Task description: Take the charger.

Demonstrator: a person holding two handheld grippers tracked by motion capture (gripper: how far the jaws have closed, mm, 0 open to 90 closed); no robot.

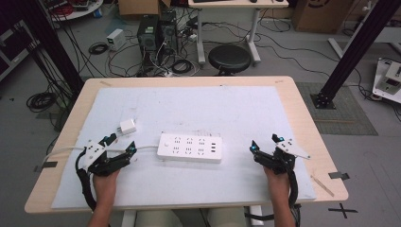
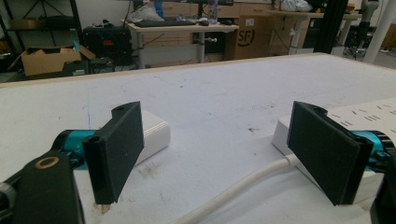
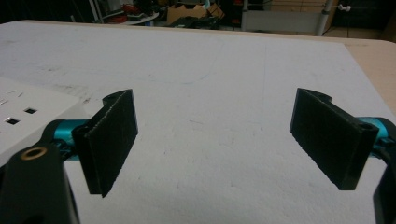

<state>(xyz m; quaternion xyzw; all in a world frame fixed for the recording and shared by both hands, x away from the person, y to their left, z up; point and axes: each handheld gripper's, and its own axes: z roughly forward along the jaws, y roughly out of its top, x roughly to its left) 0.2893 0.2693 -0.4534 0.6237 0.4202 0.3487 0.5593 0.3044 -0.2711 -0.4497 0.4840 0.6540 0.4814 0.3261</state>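
A white power strip (image 1: 190, 147) is lying flat near the middle of the pale mat (image 1: 189, 109) that is covering most of the wooden desk (image 1: 302, 109), and everything else is sitting in relation to it. Its top is showing 3 groups of sockets plus a small round button at its left end. A white cable (image 1: 61, 152) is running from that left end away toward the desk's left edge.

Up and to the left of the power strip, a small white adapter cube (image 1: 127, 126) is resting on the mat, apart from the strip.

The left claw (image 1: 122, 144) is sitting just left of the power strip, held in the person's left hand (image 1: 105, 178), with its 2 jaws spread wide apart and gripping nothing. In the left gripper view the cable (image 2: 233, 193) is passing on the mat between the 2 black jaws — the strip's end (image 2: 285, 135) is showing behind the right jaw and the adapter cube (image 2: 154, 135) behind the left one.

The right claw (image 1: 265, 143) is sitting to the right of the power strip, well clear of it, held in the person's right hand (image 1: 278, 182). Its jaws are also standing wide apart and empty. In the right gripper view bare mat (image 3: 210, 107) is lying between the jaws, and a corner of the power strip (image 3: 28, 112) is appearing at the left edge, beyond the left jaw.

Beyond the desk's far edge from the strip, a round black stool (image 1: 230, 58) is standing on the floor among loose cables.
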